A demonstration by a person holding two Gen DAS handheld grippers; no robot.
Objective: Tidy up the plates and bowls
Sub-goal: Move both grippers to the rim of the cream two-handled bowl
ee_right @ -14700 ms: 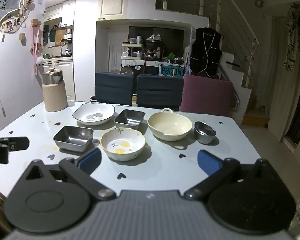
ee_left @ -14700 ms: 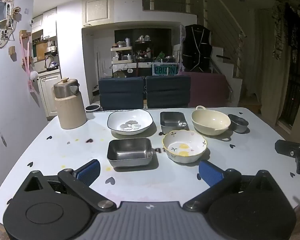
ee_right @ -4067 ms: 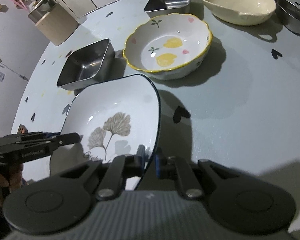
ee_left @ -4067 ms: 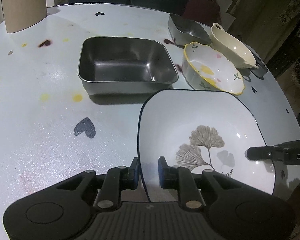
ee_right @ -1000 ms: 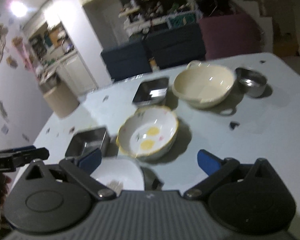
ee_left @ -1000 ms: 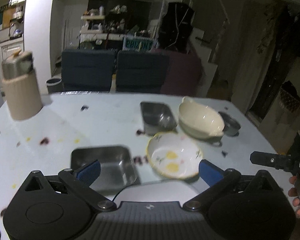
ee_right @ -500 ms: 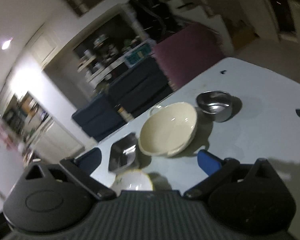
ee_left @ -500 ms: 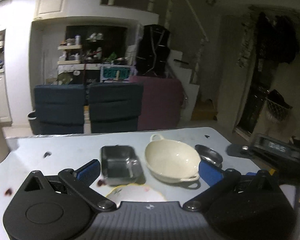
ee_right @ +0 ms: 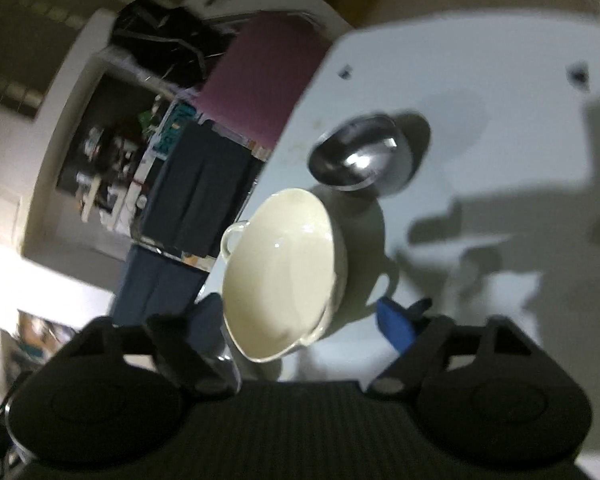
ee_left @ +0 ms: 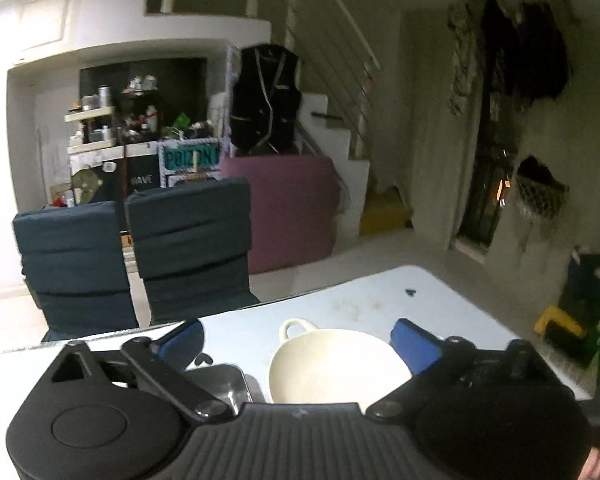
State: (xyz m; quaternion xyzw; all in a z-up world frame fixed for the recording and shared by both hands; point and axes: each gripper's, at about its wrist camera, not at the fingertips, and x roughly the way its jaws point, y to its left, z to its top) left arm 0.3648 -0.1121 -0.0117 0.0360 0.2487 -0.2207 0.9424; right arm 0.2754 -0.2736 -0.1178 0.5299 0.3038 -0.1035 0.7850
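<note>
Bowl, cream, two handles (ee_right: 284,276), sits on counter (ee_right: 480,80): hard, smooth, breakable; grab rim at 6 o'clock. Left claw (ee_left: 296,338), right claw (ee_right: 300,316) apart, closing, empty.

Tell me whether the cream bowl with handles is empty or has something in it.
Empty: the cream bowl shows only bare glossy inside in both views.

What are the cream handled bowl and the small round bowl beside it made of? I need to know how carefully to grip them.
Cream handled bowl: probably glazed ceramic; smooth, opaque, with small glossy highlights. Small round bowl: probably stainless steel; grey, mirror-like reflections.
</note>
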